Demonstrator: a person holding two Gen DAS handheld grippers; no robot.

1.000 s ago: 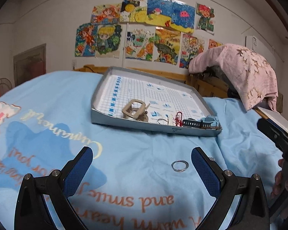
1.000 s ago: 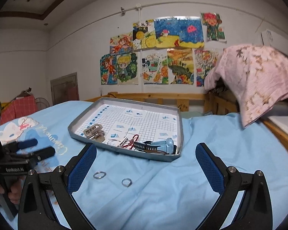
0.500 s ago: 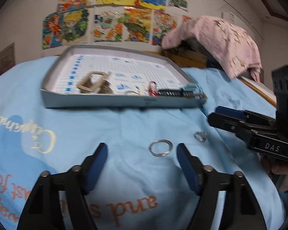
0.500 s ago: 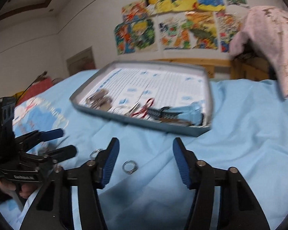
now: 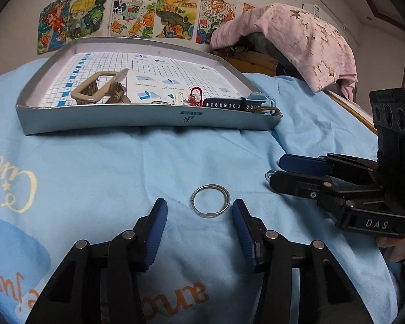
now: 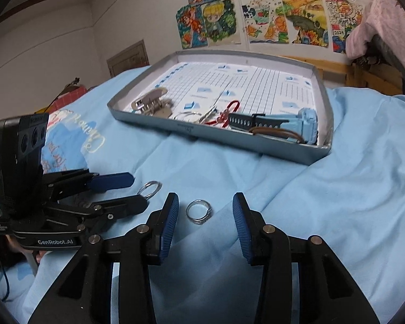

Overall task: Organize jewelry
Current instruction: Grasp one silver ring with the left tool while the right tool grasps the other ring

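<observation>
Both grippers have dropped closer to the blanket (image 5: 100,162) since a second ago. Left gripper (image 5: 199,214) is open, jaws flanking the large ring (image 5: 210,201). Right gripper (image 6: 205,212) is open around the small ring (image 6: 199,211). Tray (image 5: 148,120) lies beyond.

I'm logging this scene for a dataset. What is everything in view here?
Tray: one, grey, on the bedspread, far side.
Hair clip: one, beige, tray's left.
Watch: one, light blue with dark strap, tray's right corner.
Red cord: one, mid-tray.
Large ring: one, silver, on the bedspread ahead of the left gripper.
Small ring: one, silver, ahead of the right gripper.
Bedspread: one, light blue.
Drawings: several, colourful, on the wall.
Pink cloth: one, draped at the back right.
Left gripper: black and blue, jaws open.
Right gripper: same, jaws open.
</observation>
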